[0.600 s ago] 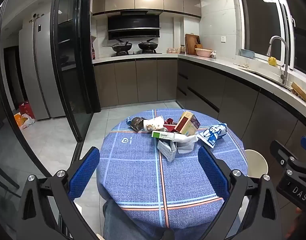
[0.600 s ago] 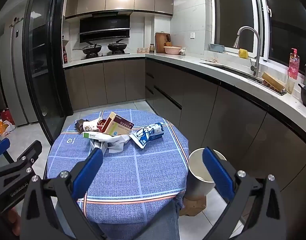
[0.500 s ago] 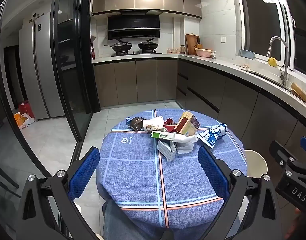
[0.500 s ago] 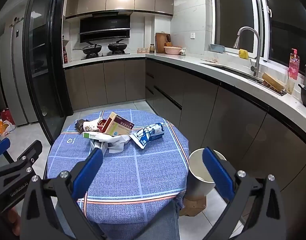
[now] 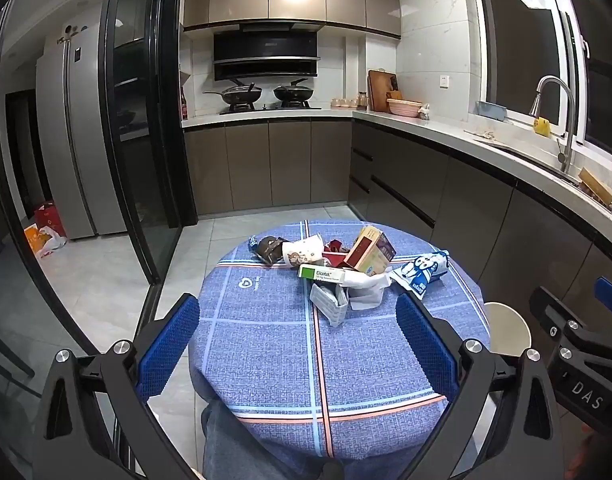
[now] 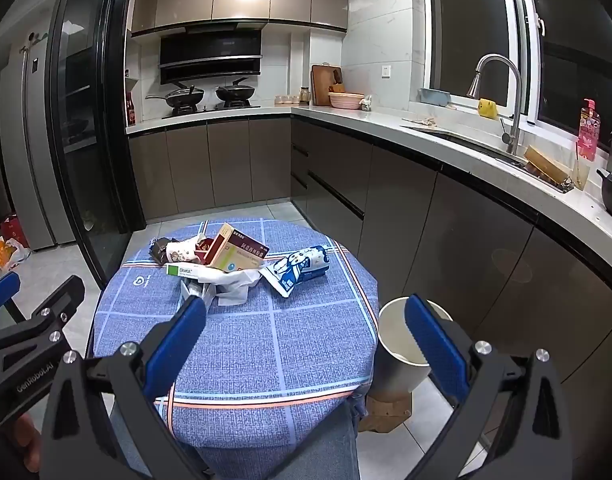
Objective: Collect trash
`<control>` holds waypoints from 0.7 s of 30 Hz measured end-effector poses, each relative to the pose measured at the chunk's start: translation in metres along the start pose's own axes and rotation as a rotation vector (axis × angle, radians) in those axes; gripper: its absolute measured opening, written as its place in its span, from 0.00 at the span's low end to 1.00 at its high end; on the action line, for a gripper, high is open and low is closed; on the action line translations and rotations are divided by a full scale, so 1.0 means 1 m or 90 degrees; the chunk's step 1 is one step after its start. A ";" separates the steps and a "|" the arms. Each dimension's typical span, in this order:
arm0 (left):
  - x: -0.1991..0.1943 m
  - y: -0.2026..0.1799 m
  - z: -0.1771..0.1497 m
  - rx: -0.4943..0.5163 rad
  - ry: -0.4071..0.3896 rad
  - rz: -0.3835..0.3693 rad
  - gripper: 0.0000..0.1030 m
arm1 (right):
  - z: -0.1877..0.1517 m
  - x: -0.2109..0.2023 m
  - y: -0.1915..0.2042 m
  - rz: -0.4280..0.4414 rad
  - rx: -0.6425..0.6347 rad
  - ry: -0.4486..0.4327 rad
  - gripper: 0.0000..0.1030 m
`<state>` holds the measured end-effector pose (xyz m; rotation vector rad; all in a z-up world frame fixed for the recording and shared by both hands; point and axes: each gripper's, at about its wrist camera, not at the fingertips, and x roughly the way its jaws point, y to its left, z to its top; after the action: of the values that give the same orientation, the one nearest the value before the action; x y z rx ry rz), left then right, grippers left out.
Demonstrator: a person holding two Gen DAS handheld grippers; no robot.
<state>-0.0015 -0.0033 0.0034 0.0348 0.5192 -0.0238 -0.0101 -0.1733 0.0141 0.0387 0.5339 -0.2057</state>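
A pile of trash lies on the far half of a round table with a blue checked cloth (image 5: 273, 344): a tan and maroon carton (image 5: 370, 250), a green and white box (image 5: 321, 273), crumpled white paper (image 5: 366, 286), a blue and white wrapper (image 5: 422, 270), a paper cup (image 5: 301, 254) and a dark wrapper (image 5: 265, 248). The carton (image 6: 235, 252) and the blue and white wrapper (image 6: 299, 266) also show in the right wrist view. A white bin (image 6: 404, 344) stands on the floor right of the table. My left gripper (image 5: 297, 344) and right gripper (image 6: 306, 340) are both open and empty, held above the table's near edge.
Kitchen cabinets and a counter with a sink and faucet (image 6: 502, 100) run along the right. A stove with pans (image 5: 261, 94) is at the back. A dark glass door (image 5: 145, 120) and a fridge (image 5: 65, 140) stand to the left. Bags (image 5: 45, 228) lie on the floor.
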 end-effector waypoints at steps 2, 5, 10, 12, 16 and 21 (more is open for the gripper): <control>0.000 0.000 -0.001 -0.001 -0.001 0.000 0.92 | 0.000 0.000 0.000 0.000 0.000 0.000 0.97; 0.001 0.001 -0.001 -0.001 -0.001 0.000 0.92 | 0.001 -0.001 0.000 0.000 0.002 -0.001 0.97; -0.002 0.001 0.002 -0.001 -0.001 0.000 0.92 | -0.001 0.001 -0.002 -0.001 0.004 -0.002 0.97; -0.005 0.001 0.005 0.000 -0.001 -0.001 0.92 | -0.001 0.001 -0.002 0.000 0.004 -0.002 0.97; -0.005 0.001 0.004 0.000 -0.001 -0.001 0.92 | 0.000 0.001 -0.001 -0.001 0.004 -0.002 0.97; -0.005 0.000 0.005 0.000 -0.002 -0.001 0.92 | 0.000 0.000 0.000 -0.001 0.003 -0.002 0.97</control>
<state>-0.0032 -0.0032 0.0102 0.0347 0.5167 -0.0250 -0.0098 -0.1738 0.0141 0.0431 0.5300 -0.2081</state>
